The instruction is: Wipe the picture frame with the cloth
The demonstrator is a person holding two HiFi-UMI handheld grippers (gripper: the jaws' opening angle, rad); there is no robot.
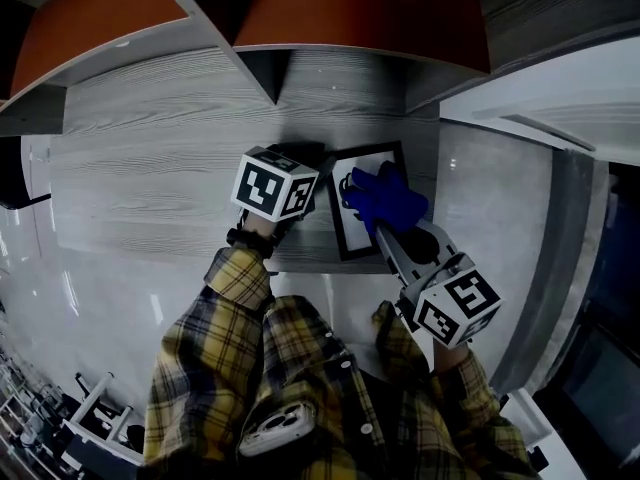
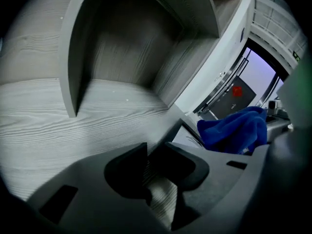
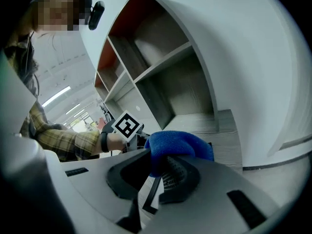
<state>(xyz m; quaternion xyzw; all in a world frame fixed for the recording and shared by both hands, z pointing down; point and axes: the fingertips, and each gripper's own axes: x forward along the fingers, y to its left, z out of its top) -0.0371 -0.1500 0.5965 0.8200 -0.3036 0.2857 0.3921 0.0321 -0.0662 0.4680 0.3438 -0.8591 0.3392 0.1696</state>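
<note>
One fuzzy blue cloth [image 1: 385,196], pinched in right tool [image 3: 157,165], over black-rimmed picture frame [image 1: 352,233]; left tool [image 2: 155,155] spread.

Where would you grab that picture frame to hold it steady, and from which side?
Probably its left long edge, from the left. The picture frame lies flat on the wooden shelf, the blue cloth in the right tool covers its right part, and the open left tool sits beside that bare black edge.
</note>
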